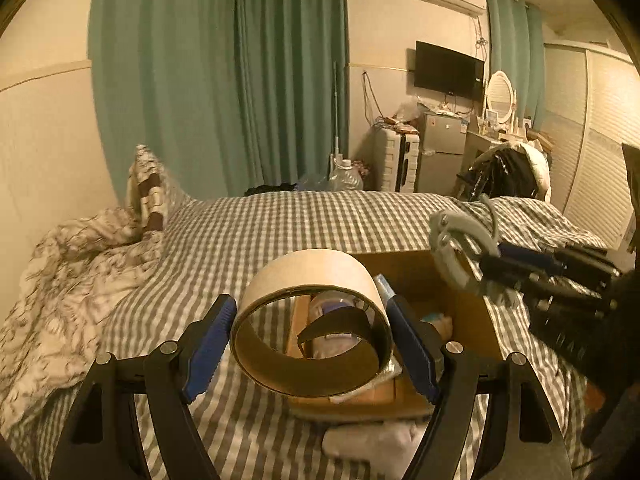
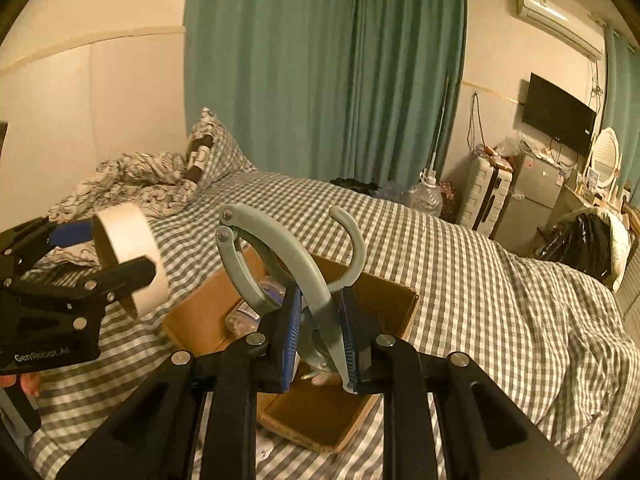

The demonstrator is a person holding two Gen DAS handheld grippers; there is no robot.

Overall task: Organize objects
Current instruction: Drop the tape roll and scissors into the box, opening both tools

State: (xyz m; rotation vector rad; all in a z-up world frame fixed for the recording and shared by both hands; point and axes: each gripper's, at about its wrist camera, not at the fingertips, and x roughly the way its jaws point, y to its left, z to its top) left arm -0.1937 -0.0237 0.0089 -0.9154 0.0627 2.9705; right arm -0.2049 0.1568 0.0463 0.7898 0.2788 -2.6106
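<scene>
Two grippers are up over your gingham-covered bed [image 1: 280, 224], and between them sits an open cardboard box [image 2: 372, 292] holding a clear packet and other small items too blurred to name. Your left gripper [image 1: 312, 344] is clamped across a wide roll of tape [image 1: 316, 280], held just above the box's near edge; its housing reads "GenRobot.AI" in the right wrist view. Your right gripper [image 2: 320, 336] is pinched tight on a grey plastic hook clip [image 2: 280, 256], poised over the box's middle.
</scene>
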